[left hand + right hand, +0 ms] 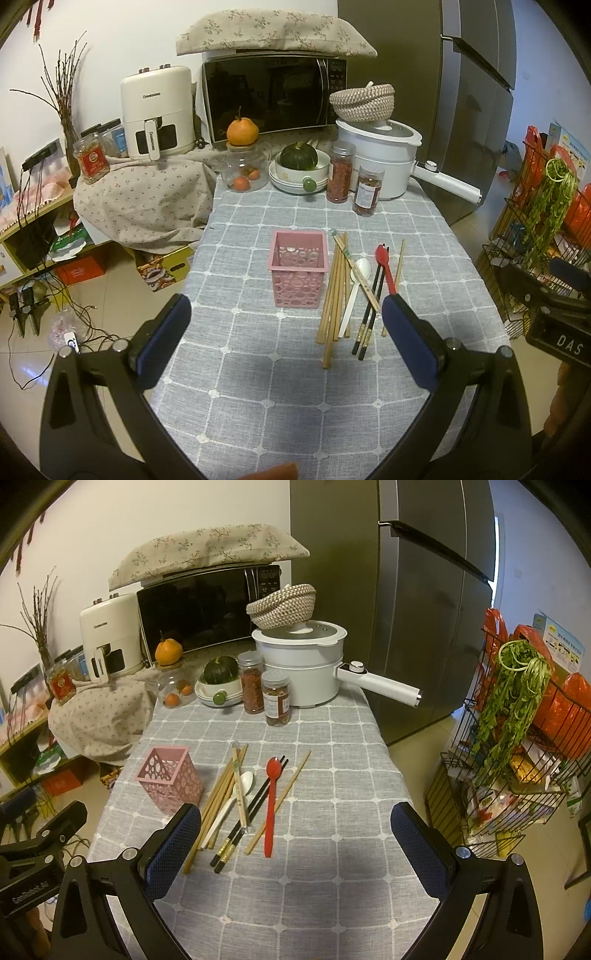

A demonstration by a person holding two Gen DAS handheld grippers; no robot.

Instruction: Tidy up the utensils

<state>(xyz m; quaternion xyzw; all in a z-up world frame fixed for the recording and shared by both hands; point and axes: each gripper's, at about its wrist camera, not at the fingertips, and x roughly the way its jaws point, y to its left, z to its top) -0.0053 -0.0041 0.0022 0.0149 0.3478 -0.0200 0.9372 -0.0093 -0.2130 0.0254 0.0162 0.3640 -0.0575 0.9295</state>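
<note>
A grey checked table point(258, 387) is seen from two grippers held above its near edge. On it, left of centre, a pink holder point(298, 268) stands upright: square, open-topped, its walls pierced with round holes, nothing visible inside. Just right of it the utensils lie loose in a rough fan, handles toward the cameras. First comes a bundle of wooden chopsticks point(334, 295), close beside the holder. A white spoon point(354, 291) lies next, crossed by a paper-wrapped pair point(356, 267). Black chopsticks point(371, 310) follow, then a red spoon point(386, 267), and one lone wooden chopstick point(399, 269) farthest right.

The left gripper point(286, 339) is held wide open, with nothing between its blue pads; its right finger hides the red spoon's handle end. The right gripper point(295, 845) is likewise spread wide and empty, above the bare cloth in front of the utensils.

Only in the right wrist view is the red spoon point(272, 797) seen whole, lying apart from the black chopsticks point(251, 812) and crossing the lone chopstick point(280, 797). The holder point(170, 777) appears there at a corner angle, two pierced walls showing.
</note>
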